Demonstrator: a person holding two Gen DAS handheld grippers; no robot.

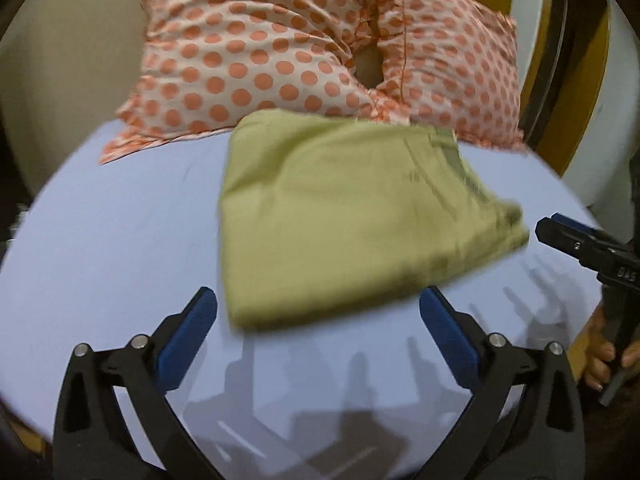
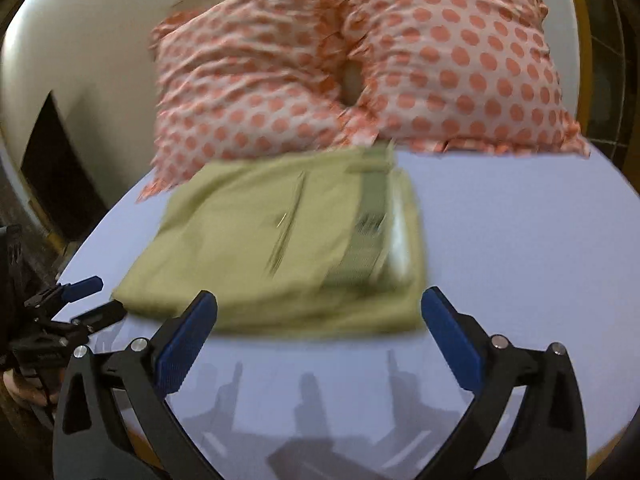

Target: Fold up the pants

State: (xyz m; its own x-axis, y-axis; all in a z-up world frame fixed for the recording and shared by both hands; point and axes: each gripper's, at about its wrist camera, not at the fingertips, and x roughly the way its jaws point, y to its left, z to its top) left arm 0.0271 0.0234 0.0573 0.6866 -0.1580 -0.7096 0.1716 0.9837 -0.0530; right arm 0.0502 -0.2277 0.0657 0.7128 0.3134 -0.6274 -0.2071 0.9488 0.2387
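Note:
The olive-green pants [image 1: 352, 216] lie folded into a compact rectangle on the pale blue sheet [image 1: 120, 240], with the waistband on their right side. They also show in the right wrist view [image 2: 280, 240]. My left gripper [image 1: 318, 312] is open and empty, its blue pads just short of the bundle's near edge. My right gripper [image 2: 319, 312] is open and empty, also just short of the near edge. The right gripper shows at the right edge of the left wrist view [image 1: 560, 236]. The left gripper shows at the left edge of the right wrist view [image 2: 92, 296], open beside the bundle's left corner.
Two pillows in white covers with orange polka dots [image 1: 320, 48] [image 2: 360, 72] rest against the headboard right behind the pants. A cream wall and a yellow bed frame [image 1: 588, 80] stand behind. The sheet [image 2: 520, 240] extends right of the bundle.

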